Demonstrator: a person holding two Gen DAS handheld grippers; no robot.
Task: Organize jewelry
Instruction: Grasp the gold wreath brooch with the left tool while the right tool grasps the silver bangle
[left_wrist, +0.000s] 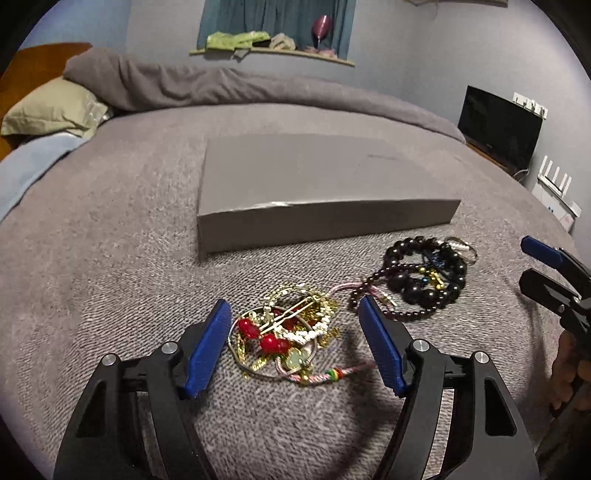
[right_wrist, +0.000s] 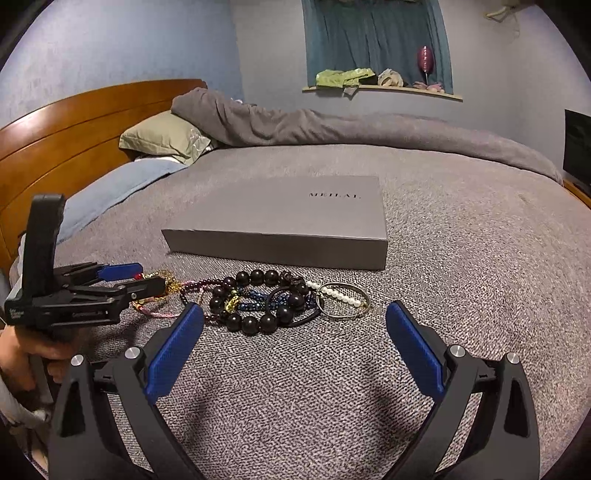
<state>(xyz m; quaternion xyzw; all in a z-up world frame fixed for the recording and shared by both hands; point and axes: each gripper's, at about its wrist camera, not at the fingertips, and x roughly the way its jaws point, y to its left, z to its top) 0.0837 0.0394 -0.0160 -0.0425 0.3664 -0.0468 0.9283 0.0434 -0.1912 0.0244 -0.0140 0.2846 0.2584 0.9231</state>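
**Ana:** Where do you have things right now?

**Me:** Everything hangs off the grey box (right_wrist: 280, 218) lying shut on the bedspread (right_wrist: 480, 277). On the near side of it sit two heaps: a tangle of gold chains and red beads (left_wrist: 284, 332) in front of its left end, and a pile of dark bead bracelets (right_wrist: 258, 302) in front of its middle, with a pearl strand on a ring (right_wrist: 341, 297) touching that pile on the right.

**Ana:** And the grippers?

**Me:** My left gripper (left_wrist: 295, 339) is spread wide with the gold tangle lying between its fingers, not pinched. My right gripper (right_wrist: 295, 343) is also wide apart and holds nothing, sitting just short of the dark beads.

**Ana:** So which step is this?

**Me:** I'd call it the very start: nothing sorted, lid on. Next, I reckon, I either lift that lid or close the left on one single piece. The chains look knotted together, so pinching one strand may drag the whole clump.
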